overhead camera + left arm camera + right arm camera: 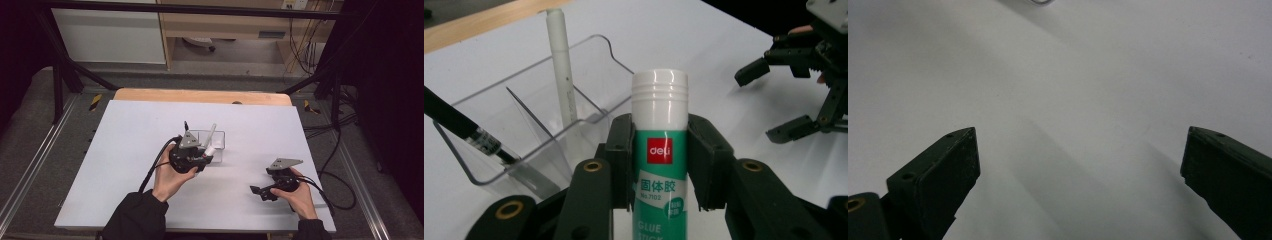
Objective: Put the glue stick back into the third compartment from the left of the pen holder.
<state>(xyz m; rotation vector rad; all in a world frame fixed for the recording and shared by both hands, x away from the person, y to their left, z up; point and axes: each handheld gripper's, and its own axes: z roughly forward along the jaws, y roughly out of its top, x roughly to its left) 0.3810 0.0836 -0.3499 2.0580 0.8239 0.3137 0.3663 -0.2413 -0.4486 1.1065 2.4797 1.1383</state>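
Observation:
My left gripper (pixel 202 156) (pixel 659 167) is shut on a glue stick (pixel 660 95) with a white cap and a green label, held upright. Its cap (pixel 210 150) sits at the front edge of a clear plastic organizer (pixel 219 136) (pixel 589 55) on the white table. A white pen (pixel 210 133) (pixel 562 65) leans in one compartment, and a black pen (pixel 186 125) (pixel 459 125) leans in the one beside it. My right gripper (pixel 257 193) (pixel 759 106) (pixel 1078 165) rests low over the table at the front right, open, with nothing between its fingers.
The white table top (pixel 130 150) (pixel 1098 75) spreads around both grippers, with a wooden strip (pixel 200 95) along its far edge. Black cables (pixel 155 165) trail from each gripper toward the person. Metal frame legs and floor cables stand beyond the table.

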